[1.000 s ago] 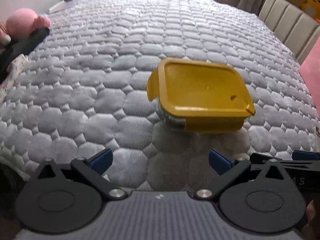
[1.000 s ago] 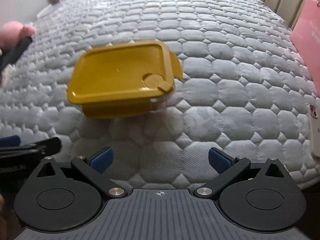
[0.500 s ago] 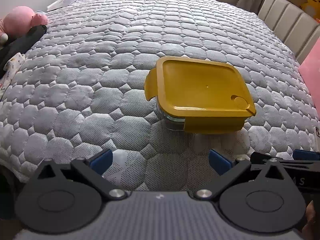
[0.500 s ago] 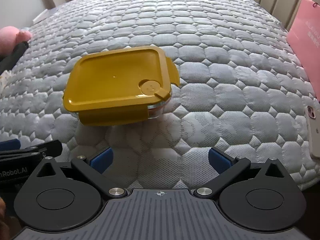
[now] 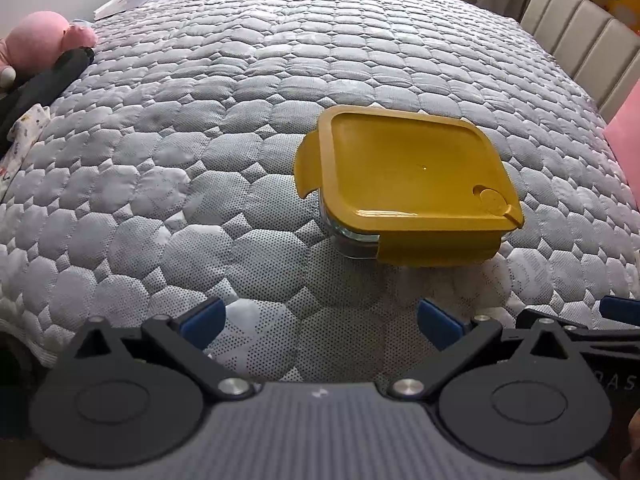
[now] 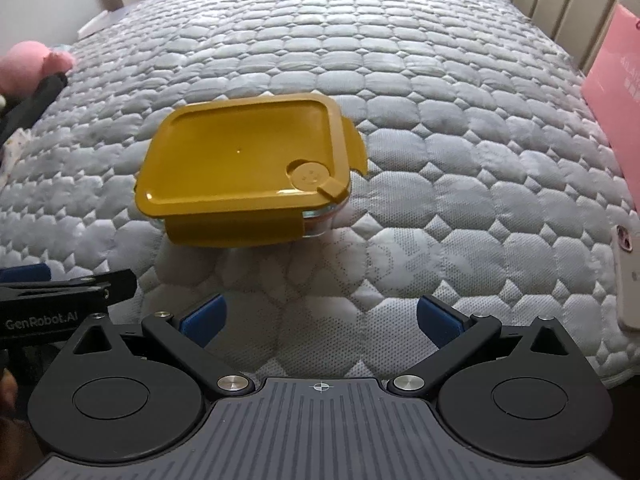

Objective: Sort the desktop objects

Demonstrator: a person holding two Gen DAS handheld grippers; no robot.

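A glass food container with a mustard-yellow snap lid (image 5: 412, 180) sits on a grey quilted mattress (image 5: 200, 140); it also shows in the right wrist view (image 6: 248, 176). My left gripper (image 5: 320, 320) is open and empty, short of the container and a little to its left. My right gripper (image 6: 320, 316) is open and empty, short of the container and to its right. Each gripper's fingers show at the edge of the other's view.
A pink plush toy (image 5: 36, 40) and dark cloth (image 5: 40, 84) lie at the mattress's left edge. A pink box (image 6: 616, 100) and a phone (image 6: 628, 276) are at the right. A beige padded headboard (image 5: 580, 48) stands at the back right.
Both grippers have pulled back and risen a little from the container. The container has stayed in place and both grippers remain open.
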